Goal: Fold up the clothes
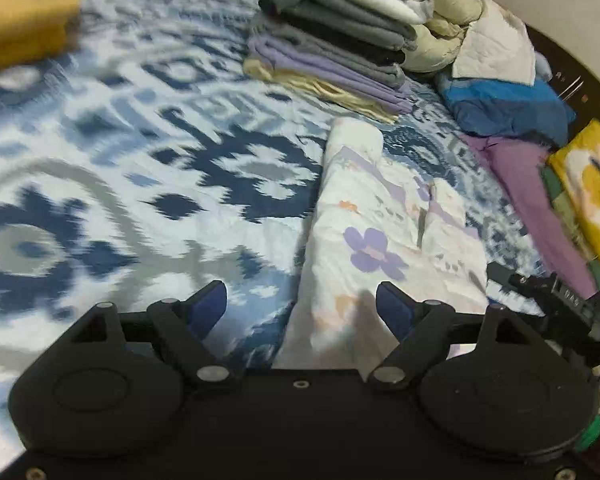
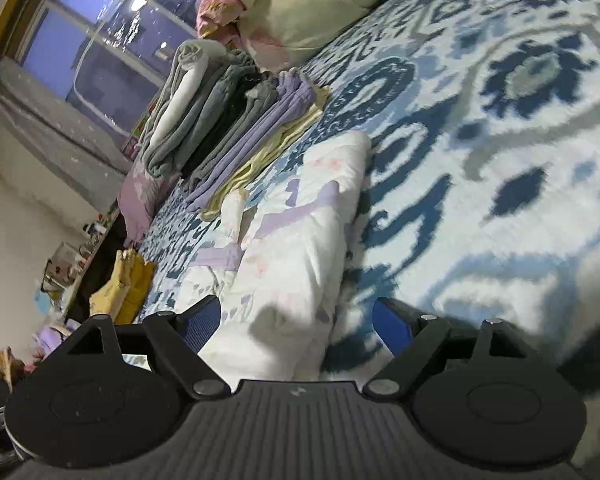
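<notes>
Garment [image 1: 380, 248], floral, lower centre: soft, light, floppy; my left gripper [image 1: 302, 300] and right gripper [image 2: 296, 318] gape empty; I'd pinch its near edge.

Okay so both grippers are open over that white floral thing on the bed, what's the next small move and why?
Probably ease the left gripper forward and close it on the near edge of the white floral garment. Both it and the right gripper are open and hold nothing, the garment lies long and rumpled on the blue patterned bedspread, and the folded stack behind suggests where it goes once folded.
</notes>
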Demonstrator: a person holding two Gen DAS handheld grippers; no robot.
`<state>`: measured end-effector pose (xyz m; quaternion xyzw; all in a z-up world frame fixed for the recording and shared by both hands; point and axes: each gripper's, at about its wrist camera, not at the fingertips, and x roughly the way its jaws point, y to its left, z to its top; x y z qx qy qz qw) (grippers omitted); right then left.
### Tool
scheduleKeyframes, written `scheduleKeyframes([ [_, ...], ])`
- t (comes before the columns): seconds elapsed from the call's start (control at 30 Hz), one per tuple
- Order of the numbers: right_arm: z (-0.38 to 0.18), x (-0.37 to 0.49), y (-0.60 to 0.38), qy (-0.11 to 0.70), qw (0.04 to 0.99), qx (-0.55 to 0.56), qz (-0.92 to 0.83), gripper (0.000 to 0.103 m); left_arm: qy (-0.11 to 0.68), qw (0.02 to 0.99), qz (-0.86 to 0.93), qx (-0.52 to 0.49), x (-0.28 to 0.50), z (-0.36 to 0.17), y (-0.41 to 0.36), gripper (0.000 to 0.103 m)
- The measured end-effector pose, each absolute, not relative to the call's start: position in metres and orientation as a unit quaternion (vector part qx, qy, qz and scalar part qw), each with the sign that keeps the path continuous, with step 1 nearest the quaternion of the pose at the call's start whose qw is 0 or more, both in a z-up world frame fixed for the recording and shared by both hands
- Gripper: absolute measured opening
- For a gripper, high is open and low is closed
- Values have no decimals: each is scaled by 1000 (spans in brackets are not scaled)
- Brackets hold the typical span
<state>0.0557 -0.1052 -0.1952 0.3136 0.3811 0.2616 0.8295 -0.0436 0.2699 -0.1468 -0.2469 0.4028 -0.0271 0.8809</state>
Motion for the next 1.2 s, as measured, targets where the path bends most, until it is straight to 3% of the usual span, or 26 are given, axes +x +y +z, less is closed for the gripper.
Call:
scheduleKeyframes([
  [0.17,-198,74,-95,382,829,299,278,82,402,874,-72,-263,-8,-172,277,81],
  [0.37,-198,93,-81,390,829,266,300,60,392,875,-139,-246,2,-180,276,78],
  [0.4,-198,95,-79,391,828,263,304,55,391,875,-150,-244,3,-181,275,75],
  [0.47,-198,101,-74,395,825,257,312,46,396,872,-169,-233,11,-182,263,47],
  [0.6,-195,110,-60,395,830,223,324,31,386,877,-173,-228,12,-184,252,31],
  [0.67,-191,111,-51,388,839,195,328,30,375,881,-168,-233,8,-182,254,21],
  [0.8,-168,111,-41,341,846,190,362,26,304,920,-133,-209,-21,-147,257,18],
  [0.9,-141,115,-25,285,850,193,399,27,272,928,-96,-236,-45,-133,272,21],
  [0.93,-134,117,-18,273,851,189,406,31,287,924,-84,-239,-48,-138,276,32],
  [0.97,-134,119,-15,276,850,186,408,49,314,916,-73,-237,-46,-145,279,54],
  [1.0,-138,119,-15,287,848,182,407,70,331,912,-60,-233,-43,-152,282,57],
  [1.03,-141,120,-14,299,845,179,405,76,333,913,-41,-232,-42,-156,286,57],
  [1.2,-160,122,-12,356,831,160,396,77,350,896,-19,-273,-21,-171,301,59],
])
